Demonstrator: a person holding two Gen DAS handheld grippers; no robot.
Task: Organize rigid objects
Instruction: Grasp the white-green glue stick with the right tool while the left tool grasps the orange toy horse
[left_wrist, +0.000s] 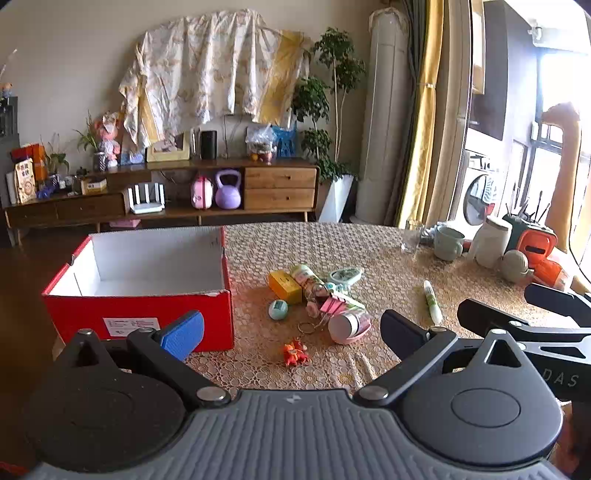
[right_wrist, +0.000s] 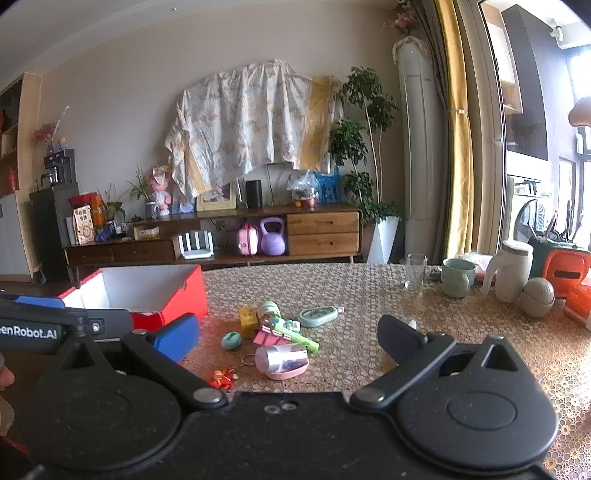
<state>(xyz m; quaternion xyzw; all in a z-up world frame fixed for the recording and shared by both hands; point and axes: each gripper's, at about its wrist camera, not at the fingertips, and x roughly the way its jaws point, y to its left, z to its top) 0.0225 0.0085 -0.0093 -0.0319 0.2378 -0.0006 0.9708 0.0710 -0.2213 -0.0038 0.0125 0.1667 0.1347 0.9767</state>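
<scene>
Small hard toys, like the yellow box and pink shiny tub, lie piled on the desk beside the empty red cardboard box. They look light and stiff; pinch their flat sides. The left hand-held gripper and the right hand-held gripper are both wide apart, holding nothing.

Before me on the worktop lies a huddle of small things: a yellow box, a round teal case, a tipped pink jar, an orange keychain figure. Left of them sits the open red box, empty.

Red box with white inside, yellow block, pink pouch, orange figure, beige lace-patterned tablecloth
</scene>
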